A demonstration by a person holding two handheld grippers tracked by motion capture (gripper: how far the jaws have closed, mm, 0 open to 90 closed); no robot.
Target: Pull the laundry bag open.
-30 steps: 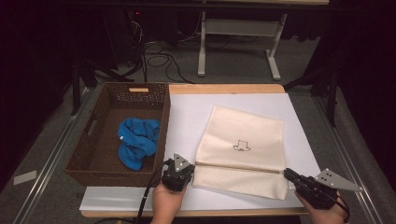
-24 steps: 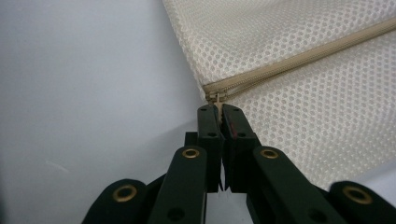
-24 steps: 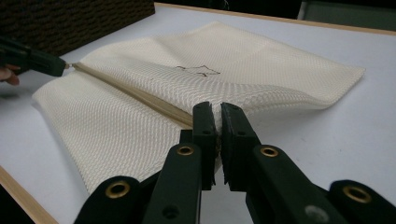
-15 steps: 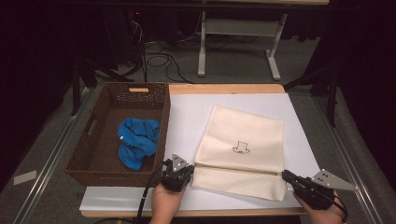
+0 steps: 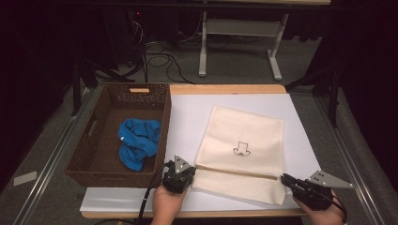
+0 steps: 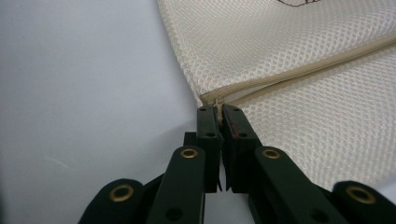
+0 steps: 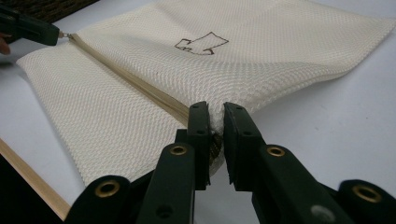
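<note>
The right gripper point(image 7: 215, 114), jaws just easing apart, loosens on the cream mesh zip bag point(image 5: 244, 140); left gripper point(image 6: 219, 116) pinches the zipper pull point(image 6: 217, 103).

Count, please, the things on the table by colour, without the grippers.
Cream: 1, the mesh zipper bag
Blue: 1, the crumpled cloth in the basket
Brown: 1, the wicker basket
White: 1, the sheet under the bag
Total: 4
</note>
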